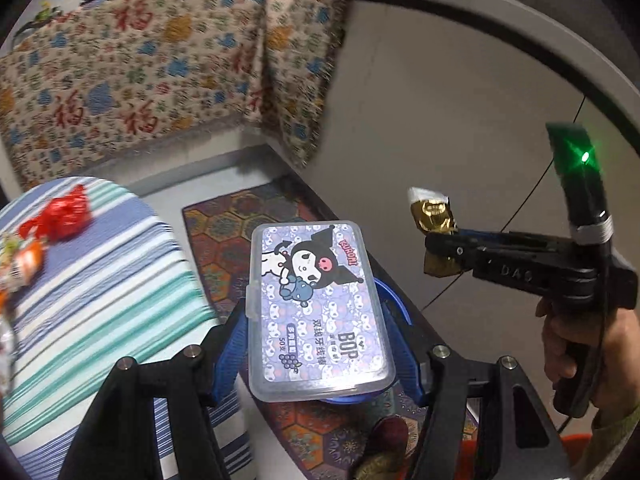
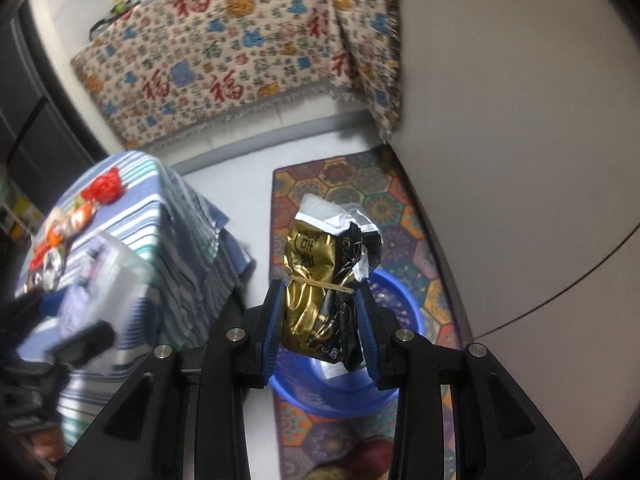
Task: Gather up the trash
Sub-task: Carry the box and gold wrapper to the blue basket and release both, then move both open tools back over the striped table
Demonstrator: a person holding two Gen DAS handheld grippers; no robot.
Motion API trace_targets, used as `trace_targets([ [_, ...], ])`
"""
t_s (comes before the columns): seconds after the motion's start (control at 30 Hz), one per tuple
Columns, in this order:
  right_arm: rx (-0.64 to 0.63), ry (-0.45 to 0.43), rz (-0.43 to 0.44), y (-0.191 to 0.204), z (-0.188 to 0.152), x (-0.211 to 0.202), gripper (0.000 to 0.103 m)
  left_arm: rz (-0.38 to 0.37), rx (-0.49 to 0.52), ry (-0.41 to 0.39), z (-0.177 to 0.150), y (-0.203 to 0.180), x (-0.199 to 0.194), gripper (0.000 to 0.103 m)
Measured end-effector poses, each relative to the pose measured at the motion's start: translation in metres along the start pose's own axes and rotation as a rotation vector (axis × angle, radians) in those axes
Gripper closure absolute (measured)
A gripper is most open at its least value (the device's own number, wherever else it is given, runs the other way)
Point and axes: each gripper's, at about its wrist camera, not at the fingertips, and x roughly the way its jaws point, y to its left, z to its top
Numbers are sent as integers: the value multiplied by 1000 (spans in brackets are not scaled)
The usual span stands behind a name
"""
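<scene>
L wrist: L gripper (image 1: 320, 344) clamps floss box (image 1: 318, 312) | R gripper (image 2: 320, 328) clamps foil wrapper (image 2: 324, 280)

A clear plastic floss-pick box (image 1: 320, 312) with a cartoon label is held flat above the blue basin (image 2: 332, 396). A crumpled gold-and-black foil packet (image 2: 328, 280) (bound by a rubber band) stands upright over that basin.

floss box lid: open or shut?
Shut. The clear plastic box shows its lid flush all round, side latch down, held flat between the left gripper fingers.

Dim, even indoor light with strong fisheye bending and dark corners, motion blur smearing the striped counter (image 2: 120, 264), and a green lamp (image 1: 585, 157) flaring.
</scene>
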Motion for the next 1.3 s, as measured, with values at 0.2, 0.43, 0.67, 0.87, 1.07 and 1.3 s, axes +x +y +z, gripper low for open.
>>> trace_targets([
  [0.2,28,23,10,-17,5,14,67,-14,-3,46,2,-14,42,38],
  [0.43,74,26,30,-30,4,18,67,-16,4,63,4,-22,65,38],
  [0.67,100,33,46,-33,4,24,66,-17,22,78,2,-30,82,38],
  [0.87,166,-7,59,-43,6,23,38,-4,44,91,1,-34,111,29],
  [1.07,219,-132,-14,-57,9,-9,26,-30,-15,75,5,-29,113,29],
  [1.3,154,-278,-133,-41,14,-44,11,-40,-23,-68,5,-19,20,29],
])
